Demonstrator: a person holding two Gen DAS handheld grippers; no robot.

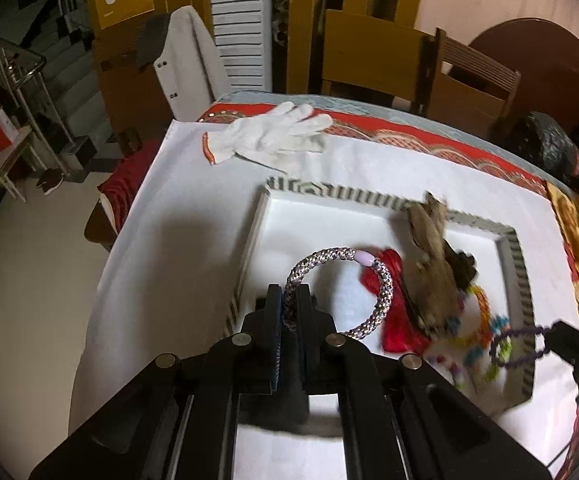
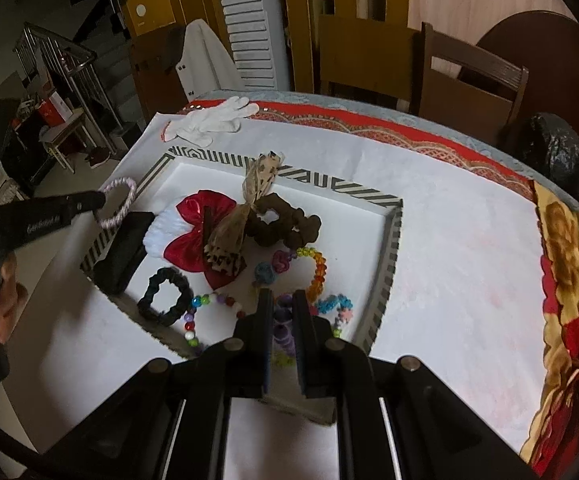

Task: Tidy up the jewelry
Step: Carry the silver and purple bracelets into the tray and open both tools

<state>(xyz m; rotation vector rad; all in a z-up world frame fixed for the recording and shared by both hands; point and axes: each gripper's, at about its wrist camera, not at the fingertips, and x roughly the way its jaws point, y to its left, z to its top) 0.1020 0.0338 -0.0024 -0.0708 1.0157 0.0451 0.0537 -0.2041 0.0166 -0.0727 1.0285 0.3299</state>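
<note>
My left gripper (image 1: 288, 296) is shut on a pink-grey braided hair tie (image 1: 345, 284) and holds it above the left edge of the white tray (image 1: 353, 196); it also shows in the right wrist view (image 2: 101, 200) with the tie (image 2: 119, 202). My right gripper (image 2: 282, 300) is shut on a purple beaded bracelet (image 2: 283, 322), low over the tray's near side; in the left wrist view the bracelet (image 1: 517, 344) hangs from it (image 1: 549, 338). In the tray (image 2: 393, 240) lie a red bow (image 2: 197, 228), a leopard-print bow (image 2: 245, 208), a brown scrunchie (image 2: 289, 224) and a black scrunchie (image 2: 165, 296).
A white glove (image 1: 273, 136) lies on the white sheet beyond the tray. A black box (image 2: 123, 252) sits on the tray's left rim. Coloured bead strings (image 2: 313, 272) lie in the tray. A black plastic bag (image 2: 561, 156) sits at the far right. Chairs stand behind the table.
</note>
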